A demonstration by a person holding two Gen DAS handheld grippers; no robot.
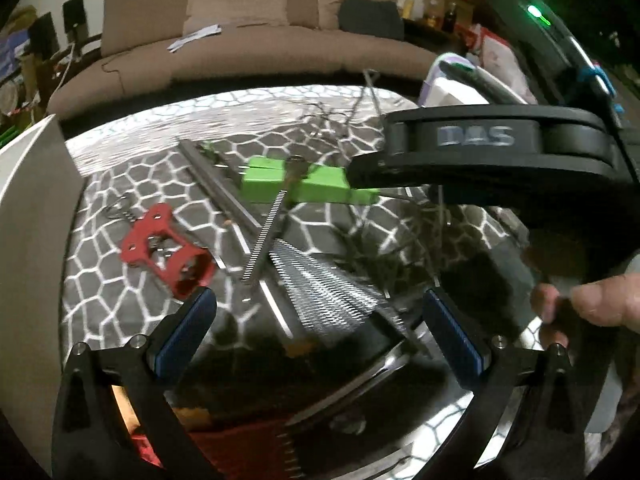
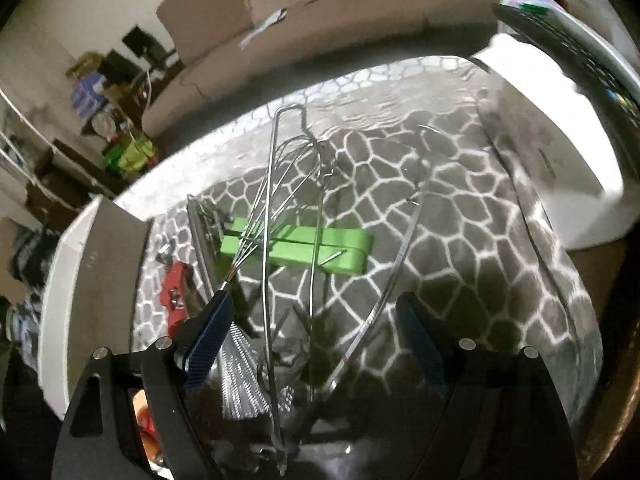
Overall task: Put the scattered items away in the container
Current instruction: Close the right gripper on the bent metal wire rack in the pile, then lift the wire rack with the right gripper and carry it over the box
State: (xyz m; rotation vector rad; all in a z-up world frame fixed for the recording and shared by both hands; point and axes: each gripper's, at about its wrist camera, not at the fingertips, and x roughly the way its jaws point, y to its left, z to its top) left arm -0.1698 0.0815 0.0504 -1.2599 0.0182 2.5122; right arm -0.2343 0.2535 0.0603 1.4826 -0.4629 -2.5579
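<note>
My left gripper point(image 1: 320, 308) is open and empty above a heap of metal springs point(image 1: 324, 288) and rods on the grey patterned cloth. A red metal bracket point(image 1: 164, 250) lies left of it. A green block point(image 1: 300, 186) lies further back with a thin spring point(image 1: 266, 232) leaning on it. My right gripper point(image 2: 316, 316) is open, above a wire whisk point(image 2: 280, 188) and bent wire rods point(image 2: 272, 280). The green block point(image 2: 320, 248), the red bracket point(image 2: 174, 300) and springs point(image 2: 240, 376) show there too. The right gripper's black body point(image 1: 480, 152) crosses the left wrist view.
A white box wall point(image 1: 28, 240) stands at the left; it shows in the right wrist view point(image 2: 100, 300). Another white box point(image 2: 552, 140) stands at the right. A beige sofa point(image 1: 260, 40) runs behind the table. A hand point(image 1: 600, 304) is at the right edge.
</note>
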